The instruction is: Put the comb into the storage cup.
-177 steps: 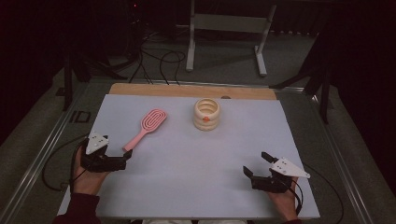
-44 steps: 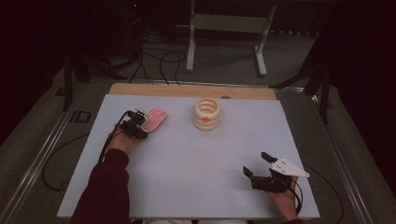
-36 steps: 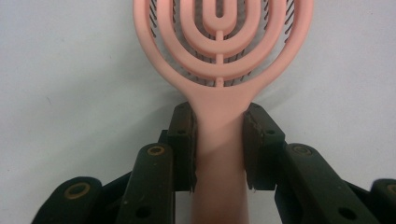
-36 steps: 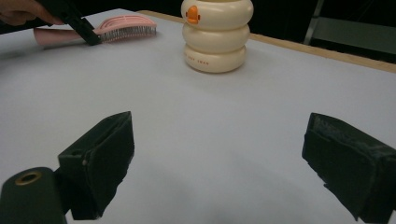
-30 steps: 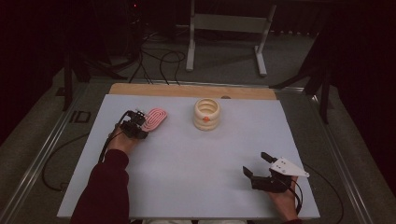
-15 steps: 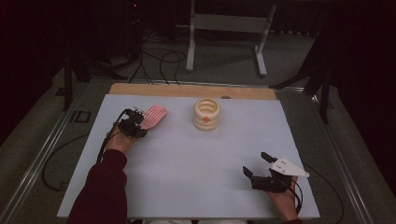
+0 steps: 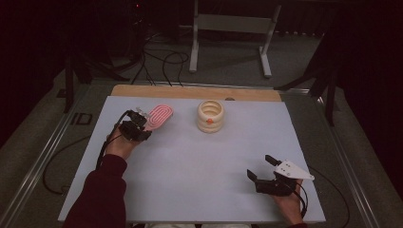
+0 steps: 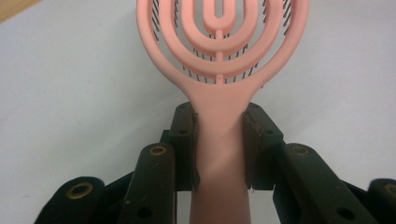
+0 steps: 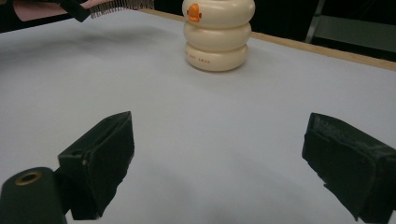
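Two left gripper (image 8: 219, 140) jaws clamp the pink ringed brush (image 8: 219, 70) handle; right gripper (image 9: 219, 158) gapes empty.

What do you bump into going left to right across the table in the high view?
Left gripper → pink brush → cream holder → right gripper

Dim room, grey floor (image 7: 228, 71), cables (image 7: 157, 61)
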`<state>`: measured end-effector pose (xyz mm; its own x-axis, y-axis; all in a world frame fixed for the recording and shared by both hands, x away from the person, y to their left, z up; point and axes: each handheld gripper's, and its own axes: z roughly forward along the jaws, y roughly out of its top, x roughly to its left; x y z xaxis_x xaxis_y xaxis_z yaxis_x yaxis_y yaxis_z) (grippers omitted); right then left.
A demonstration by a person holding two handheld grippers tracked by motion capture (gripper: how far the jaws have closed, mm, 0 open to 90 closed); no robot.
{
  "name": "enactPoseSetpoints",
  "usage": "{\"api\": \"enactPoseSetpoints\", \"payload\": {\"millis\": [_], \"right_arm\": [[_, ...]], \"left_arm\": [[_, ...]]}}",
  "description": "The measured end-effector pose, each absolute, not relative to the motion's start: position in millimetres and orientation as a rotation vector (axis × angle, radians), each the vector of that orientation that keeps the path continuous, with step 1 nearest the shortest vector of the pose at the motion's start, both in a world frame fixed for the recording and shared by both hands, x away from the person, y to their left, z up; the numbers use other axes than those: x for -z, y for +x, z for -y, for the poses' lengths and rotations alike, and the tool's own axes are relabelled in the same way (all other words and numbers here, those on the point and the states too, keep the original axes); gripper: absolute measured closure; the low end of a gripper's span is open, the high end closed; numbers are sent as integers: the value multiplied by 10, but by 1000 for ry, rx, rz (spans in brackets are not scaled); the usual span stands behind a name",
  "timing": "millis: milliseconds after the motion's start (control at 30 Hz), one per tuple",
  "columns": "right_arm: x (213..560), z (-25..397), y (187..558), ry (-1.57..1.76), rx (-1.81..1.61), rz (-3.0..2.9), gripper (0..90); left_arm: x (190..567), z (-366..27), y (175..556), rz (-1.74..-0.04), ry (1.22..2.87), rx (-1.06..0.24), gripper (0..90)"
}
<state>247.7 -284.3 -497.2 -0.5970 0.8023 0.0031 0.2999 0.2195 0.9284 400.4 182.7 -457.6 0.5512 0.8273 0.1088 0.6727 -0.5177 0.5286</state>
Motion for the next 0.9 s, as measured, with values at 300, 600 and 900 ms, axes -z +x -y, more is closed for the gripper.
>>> {"api": "enactPoseSetpoints", "payload": {"millis": [300,600,900], "right_arm": [[4980,2838,2483,1019,-1366,-2022,92],[4990,2830,2494,1026,-1366,-2044,91],[4998,2822,2503,1033,-1361,-2060,90]], "left_arm": [[4455,-1733,3868,-1139,2359,-514,695],[4386,-1590,3749,-1052,2381,-511,696],[4375,-1449,3643,-974,2407,-504,696]]}}
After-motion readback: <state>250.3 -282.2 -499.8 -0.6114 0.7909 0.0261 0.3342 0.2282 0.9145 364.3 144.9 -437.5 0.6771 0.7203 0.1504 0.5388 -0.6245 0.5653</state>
